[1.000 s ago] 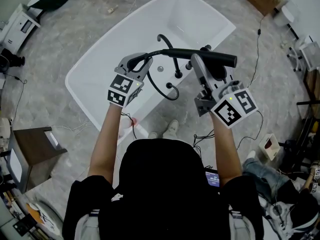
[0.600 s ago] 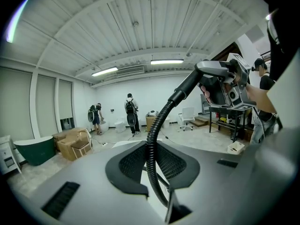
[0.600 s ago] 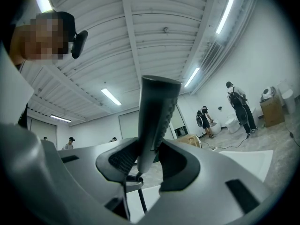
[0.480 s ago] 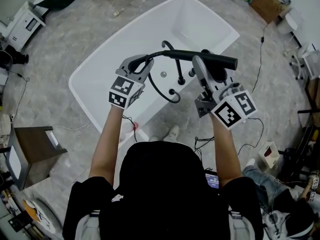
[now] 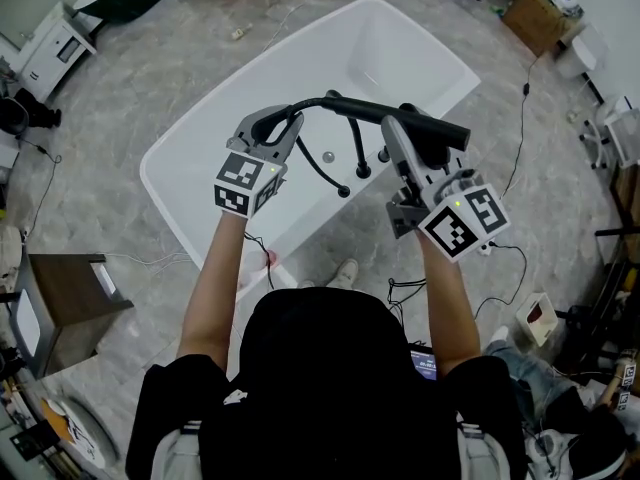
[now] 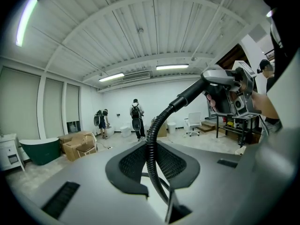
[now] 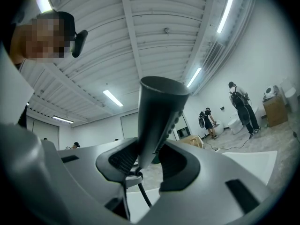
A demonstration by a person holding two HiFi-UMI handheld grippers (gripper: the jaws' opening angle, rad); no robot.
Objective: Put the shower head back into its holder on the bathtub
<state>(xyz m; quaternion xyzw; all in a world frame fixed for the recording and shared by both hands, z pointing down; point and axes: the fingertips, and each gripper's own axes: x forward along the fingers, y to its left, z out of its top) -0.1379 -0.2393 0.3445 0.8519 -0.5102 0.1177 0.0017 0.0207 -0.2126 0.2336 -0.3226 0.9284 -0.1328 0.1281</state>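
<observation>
White bathtub [image 5: 390, 53] on grey floor [image 5: 150, 58]; left gripper [image 6: 152, 162] tight round hose [image 6: 151, 137], right gripper [image 7: 149, 161] round shower head [image 7: 159, 109]

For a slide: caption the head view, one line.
Left gripper grips the black hose, right gripper the shower head, above the white bathtub.

No legible txt, labels, brands or nos. anywhere in view.

Faucet pipes [image 5: 357, 153] crowd the bathtub rim [image 5: 240, 98]; its basin [image 5: 390, 58] lies open.
</observation>
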